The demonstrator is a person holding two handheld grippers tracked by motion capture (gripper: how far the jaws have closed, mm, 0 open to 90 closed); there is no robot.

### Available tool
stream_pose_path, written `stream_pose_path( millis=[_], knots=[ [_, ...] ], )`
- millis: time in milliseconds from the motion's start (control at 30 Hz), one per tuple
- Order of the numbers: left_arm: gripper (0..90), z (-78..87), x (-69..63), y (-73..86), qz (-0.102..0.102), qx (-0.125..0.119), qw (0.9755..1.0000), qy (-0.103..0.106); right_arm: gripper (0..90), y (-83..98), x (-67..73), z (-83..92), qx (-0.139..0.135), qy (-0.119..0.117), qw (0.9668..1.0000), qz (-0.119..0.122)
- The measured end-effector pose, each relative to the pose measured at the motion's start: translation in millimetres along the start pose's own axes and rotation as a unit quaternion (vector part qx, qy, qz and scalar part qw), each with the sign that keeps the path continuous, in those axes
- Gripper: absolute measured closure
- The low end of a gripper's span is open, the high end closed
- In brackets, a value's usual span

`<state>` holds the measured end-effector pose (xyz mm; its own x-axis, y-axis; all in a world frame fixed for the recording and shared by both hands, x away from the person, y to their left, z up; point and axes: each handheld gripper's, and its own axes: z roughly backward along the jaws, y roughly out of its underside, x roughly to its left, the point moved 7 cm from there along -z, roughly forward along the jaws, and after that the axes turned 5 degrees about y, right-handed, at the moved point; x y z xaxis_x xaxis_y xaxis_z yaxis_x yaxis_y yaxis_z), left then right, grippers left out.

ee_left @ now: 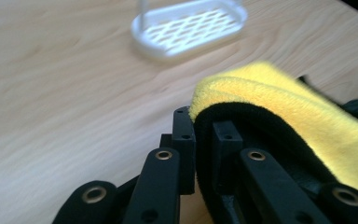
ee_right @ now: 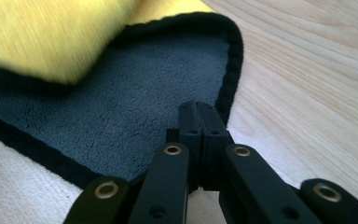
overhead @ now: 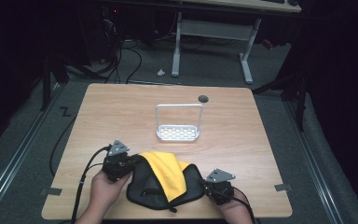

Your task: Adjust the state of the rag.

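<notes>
My left tongs are clamped on the folded edge of the yellow-and-grey cloth, which lies by the counter's near edge. My right tongs are pinched shut on its black-bound hem.

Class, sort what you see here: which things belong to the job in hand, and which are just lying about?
In the job:
yellow and grey cloth
left claw, pinching the cloth's fold
right claw, shut on the cloth's edge

Lying about:
white rack
tape strips
</notes>
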<state>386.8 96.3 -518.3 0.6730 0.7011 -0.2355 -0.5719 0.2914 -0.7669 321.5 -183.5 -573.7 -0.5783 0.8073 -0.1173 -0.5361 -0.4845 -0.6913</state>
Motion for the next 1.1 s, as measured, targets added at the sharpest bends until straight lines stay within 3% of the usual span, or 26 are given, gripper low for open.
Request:
stream_pose_path(
  millis=[133, 200, 333, 400, 500, 600, 700, 733, 800, 933, 1033, 1100],
  knots=[
    [82.4, 5.2, 24.5, 30.9, 0.034, 0.010, 0.9993, -0.011, 90.0, 0.8, -3.5, 0.0, 0.000, 0.010, 0.9999, -0.004],
    [82.3, 8.2, 34.4, 45.0, 0.049, 0.013, 0.9986, -0.013, 90.0, 3.1, -10.6, 1.7, 0.004, 0.026, 0.9996, -0.008],
    [80.9, 10.1, 46.1, 65.6, 0.073, 0.024, 0.9970, -0.009, 90.0, 6.1, -19.0, 3.5, 0.006, 0.037, 0.9991, -0.018],
    [79.7, 10.2, 46.6, 66.0, 0.066, 0.026, 0.9974, -0.010, 90.0, 7.2, -24.3, 4.7, 0.007, 0.044, 0.9988, -0.022],
    [78.6, 8.2, 47.6, 67.2, 0.044, 0.034, 0.9980, -0.031, 90.0, 11.6, -32.0, 6.5, 0.019, 0.076, 0.9967, -0.021],
    [68.4, 13.6, 48.6, 67.0, 0.058, 0.032, 0.9975, -0.024, 90.0, 14.7, -38.5, 8.6, 0.018, 0.073, 0.9963, -0.041],
    [62.1, 28.5, 47.0, 65.5, 0.061, 0.016, 0.9976, -0.031, 90.0, 10.9, -39.2, 12.3, 0.001, 0.071, 0.9962, -0.050],
    [60.9, 33.2, 45.7, 64.7, 0.063, 0.010, 0.9974, -0.033, 89.9, 4.3, -35.7, 14.8, -0.015, 0.068, 0.9965, -0.047],
    [60.9, 39.7, 40.4, 62.5, 0.060, -0.002, 0.9977, -0.032, 89.8, 1.1, -32.2, 15.4, -0.024, 0.062, 0.9968, -0.044],
    [59.7, 40.7, 24.5, 58.2, 0.027, 0.000, 0.9987, -0.042, 88.5, -6.5, -18.0, 13.8, -0.036, 0.045, 0.9981, -0.020],
    [54.5, 36.3, 6.8, 53.1, 0.034, -0.010, 0.9994, 0.005, 87.1, -7.8, -7.5, 11.3, -0.031, 0.032, 0.9990, -0.003],
    [52.4, 29.1, -11.3, 48.0, 0.020, -0.011, 0.9991, 0.035, 87.0, -7.9, -5.8, 10.3, -0.031, 0.030, 0.9991, 0.001]
  ],
)
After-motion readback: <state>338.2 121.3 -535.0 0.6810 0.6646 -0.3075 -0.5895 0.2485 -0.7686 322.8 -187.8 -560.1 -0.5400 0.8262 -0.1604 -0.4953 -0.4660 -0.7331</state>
